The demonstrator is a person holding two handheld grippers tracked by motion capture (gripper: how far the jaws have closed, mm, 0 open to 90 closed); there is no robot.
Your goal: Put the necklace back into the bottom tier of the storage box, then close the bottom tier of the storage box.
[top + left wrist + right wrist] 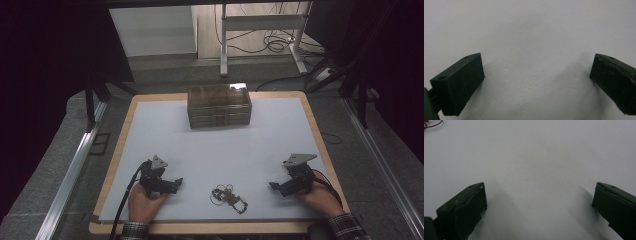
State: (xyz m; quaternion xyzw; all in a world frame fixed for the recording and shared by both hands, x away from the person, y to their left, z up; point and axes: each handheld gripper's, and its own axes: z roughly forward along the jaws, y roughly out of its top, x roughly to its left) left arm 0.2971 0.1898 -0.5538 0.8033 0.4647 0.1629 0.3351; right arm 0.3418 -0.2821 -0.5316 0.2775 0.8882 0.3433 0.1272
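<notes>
White sheeting covers the surface [215, 145], whose wooden rim shows as a thin border on all sides in the high view. Toward twelve o'clock on it sits a stack of clear compartment boxes [219, 106], brownish and shallow, well apart from both hands. At about seven o'clock the left gripper [176, 183] lies low over the surface in the person's left hand [145, 205], its jaws pointing toward three o'clock; at about five o'clock the right gripper [273, 186] rests in the right hand [320, 199], its jaws pointing toward nine o'clock. Between them, at six o'clock near the front edge, lies a small tangle of thin wire and metal pieces [229, 197], touching neither gripper and roughly midway between the two sets of jaws. In the left gripper view the jaws stand wide apart with bare white sheet between them; the right gripper view shows the same, jaws spread wide and nothing clamped, with a loop of the tangle at its eleven o'clock corner. Nothing lies between either gripper and the tangle.
</notes>
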